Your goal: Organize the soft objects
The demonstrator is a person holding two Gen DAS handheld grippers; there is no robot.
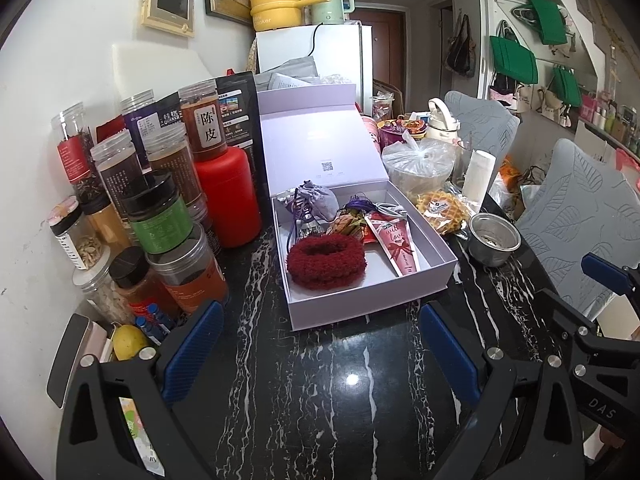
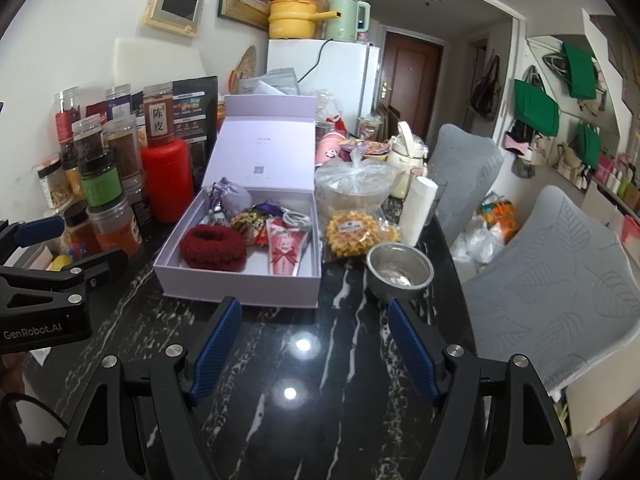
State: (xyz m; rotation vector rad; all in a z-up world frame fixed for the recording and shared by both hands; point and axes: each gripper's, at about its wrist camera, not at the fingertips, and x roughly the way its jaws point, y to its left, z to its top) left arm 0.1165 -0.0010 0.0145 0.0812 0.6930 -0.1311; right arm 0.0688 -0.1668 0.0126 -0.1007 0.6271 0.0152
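Soft dark-red fluffy scrunchie (image 1: 325, 257) and lavender cloth pouch (image 1: 317, 203) already lie inside the open white gift box (image 1: 372, 300) on the black marble desk (image 1: 320, 380); little seems left. Left tool (image 1: 320, 350) and right tool (image 2: 314, 350) hover open, empty.

A black marble table (image 2: 320, 360) veined in white is seen, with ceiling lights reflected in its gloss. A white wall (image 1: 80, 32) carries a small framed screen (image 1: 170, 2). A white fridge (image 2: 340, 76) is set behind, a brown door (image 2: 412, 84) beyond it. Two grey leaf-patterned chairs (image 2: 560, 280) are placed alongside, and green bags (image 2: 536, 108) are hung on the far wall.
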